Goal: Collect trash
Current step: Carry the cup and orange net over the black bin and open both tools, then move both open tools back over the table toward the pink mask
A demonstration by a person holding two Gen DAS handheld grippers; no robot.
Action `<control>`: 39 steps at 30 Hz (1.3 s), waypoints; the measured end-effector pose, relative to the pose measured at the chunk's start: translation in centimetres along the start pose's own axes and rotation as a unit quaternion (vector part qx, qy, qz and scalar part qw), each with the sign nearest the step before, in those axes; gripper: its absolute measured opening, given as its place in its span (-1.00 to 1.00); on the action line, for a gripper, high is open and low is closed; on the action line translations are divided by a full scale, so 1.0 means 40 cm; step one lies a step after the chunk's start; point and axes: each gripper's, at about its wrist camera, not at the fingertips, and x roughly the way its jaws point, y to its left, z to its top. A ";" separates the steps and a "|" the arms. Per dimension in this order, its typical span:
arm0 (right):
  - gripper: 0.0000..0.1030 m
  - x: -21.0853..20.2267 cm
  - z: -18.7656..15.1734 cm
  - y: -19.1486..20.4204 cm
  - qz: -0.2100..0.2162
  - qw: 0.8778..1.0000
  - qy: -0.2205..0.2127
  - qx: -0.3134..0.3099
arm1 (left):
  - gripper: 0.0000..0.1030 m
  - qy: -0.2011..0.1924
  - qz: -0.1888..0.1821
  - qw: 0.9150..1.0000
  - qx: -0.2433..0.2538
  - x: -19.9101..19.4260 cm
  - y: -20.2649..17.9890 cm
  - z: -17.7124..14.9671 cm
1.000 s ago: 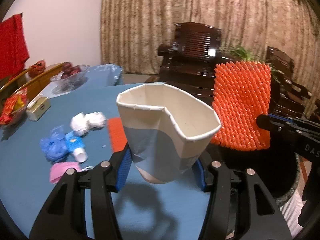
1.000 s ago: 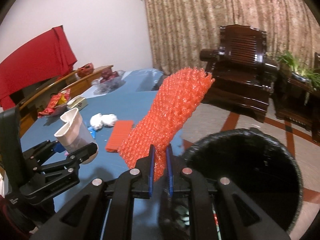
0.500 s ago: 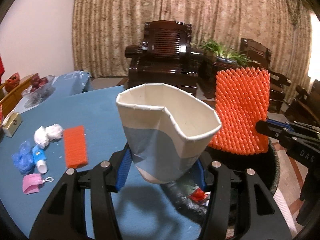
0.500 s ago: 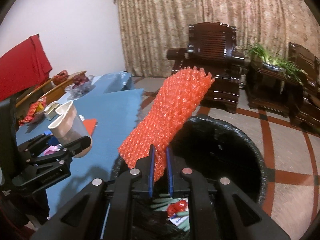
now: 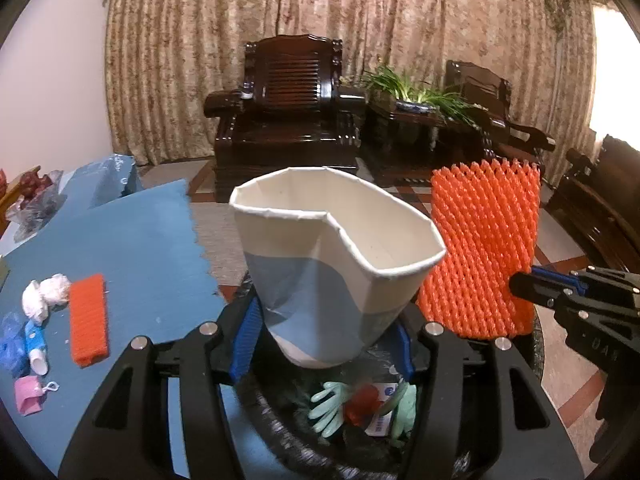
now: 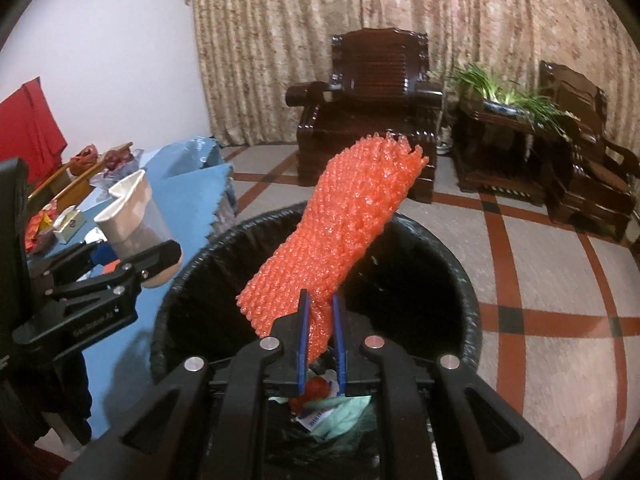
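My left gripper [image 5: 326,328] is shut on a squashed white and blue paper cup [image 5: 332,268] and holds it above the near rim of the black bin [image 6: 448,264]. The cup also shows in the right wrist view [image 6: 134,216]. My right gripper [image 6: 320,344] is shut on an orange foam net sleeve [image 6: 344,224] and holds it over the bin's opening; the sleeve also shows in the left wrist view [image 5: 486,252]. Green gloves [image 5: 332,404] and red and white scraps lie inside the bin.
The blue table [image 5: 132,248] at the left carries another orange foam net [image 5: 88,320], a white wad [image 5: 44,296], a blue bag, a small bottle and a pink piece [image 5: 28,394]. Dark wooden armchairs [image 5: 292,112] and a plant stand at the back.
Both grippers have swung right from the table with their loads, and they now hang over the bin. The bin's inside has come into view.
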 end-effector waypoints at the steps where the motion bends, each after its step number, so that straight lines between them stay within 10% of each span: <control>1: -0.79 0.004 -0.004 -0.007 -0.004 1.000 0.002 0.002 | 0.07 0.001 -0.002 1.000 0.002 0.008 -0.008 -0.001; 10: -0.59 0.028 -0.042 -0.054 -0.022 0.999 0.032 0.019 | 0.45 0.017 -0.030 0.999 0.004 0.052 -0.030 -0.006; 20: 0.89 -0.008 -0.037 -0.065 -0.036 0.999 -0.003 0.030 | 0.75 -0.001 0.002 1.000 -0.003 0.001 0.030 -0.005; 39: 0.89 0.003 0.056 0.188 0.038 0.998 -0.050 -0.031 | 0.81 -0.034 0.111 0.991 -0.071 -0.215 0.288 -0.047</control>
